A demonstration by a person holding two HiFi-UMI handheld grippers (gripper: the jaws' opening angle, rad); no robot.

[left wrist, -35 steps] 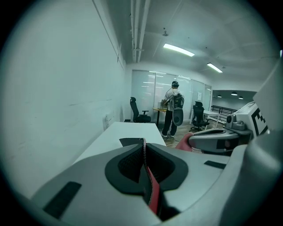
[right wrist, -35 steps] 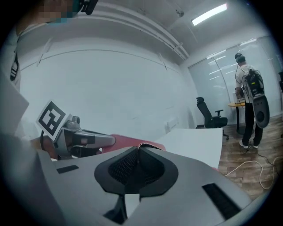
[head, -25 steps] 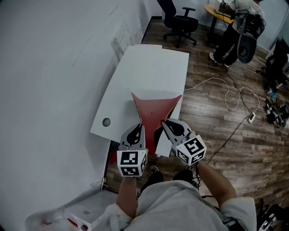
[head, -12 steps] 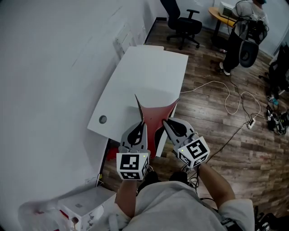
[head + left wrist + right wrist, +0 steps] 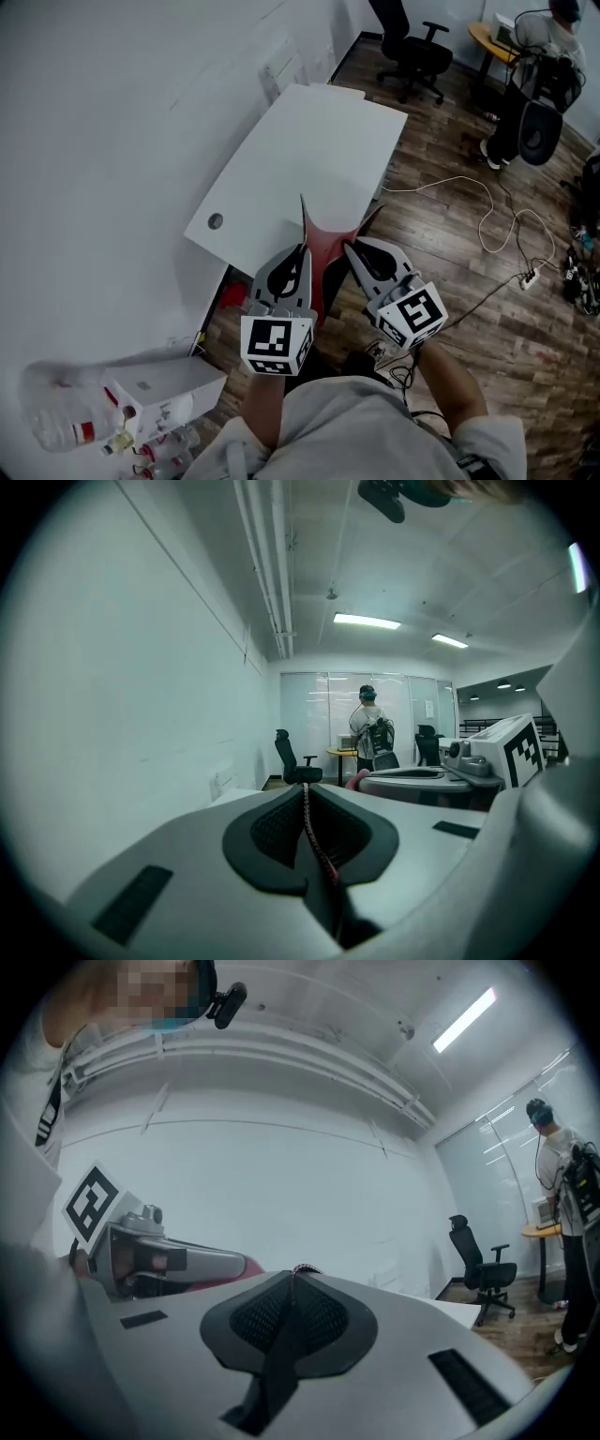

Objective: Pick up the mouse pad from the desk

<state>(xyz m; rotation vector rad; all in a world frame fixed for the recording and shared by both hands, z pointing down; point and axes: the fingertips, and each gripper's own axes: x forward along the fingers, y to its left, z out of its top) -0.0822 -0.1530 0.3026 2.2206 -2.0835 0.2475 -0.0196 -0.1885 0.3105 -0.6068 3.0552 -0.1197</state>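
Red mouse pad (image 5: 323, 251) is held at near end of desk (image 5: 309, 141), sagging between two grippers. Long axis is run from desk's near end toward its far end. Contact of far edge with desk top cannot be told.

Left gripper (image 5: 301, 250): jaws clamped on pad's near left corner, thin edge seen between pads. Right gripper (image 5: 349, 248): jaws clamped on near right corner.

Desk white, cable hole (image 5: 216, 221) by its left edge. White wall (image 5: 112, 112) left of desk; wood floor (image 5: 469, 309) right of desk, white cable (image 5: 487, 211) laid on it. Office chair (image 5: 412, 52) beyond desk's far end.
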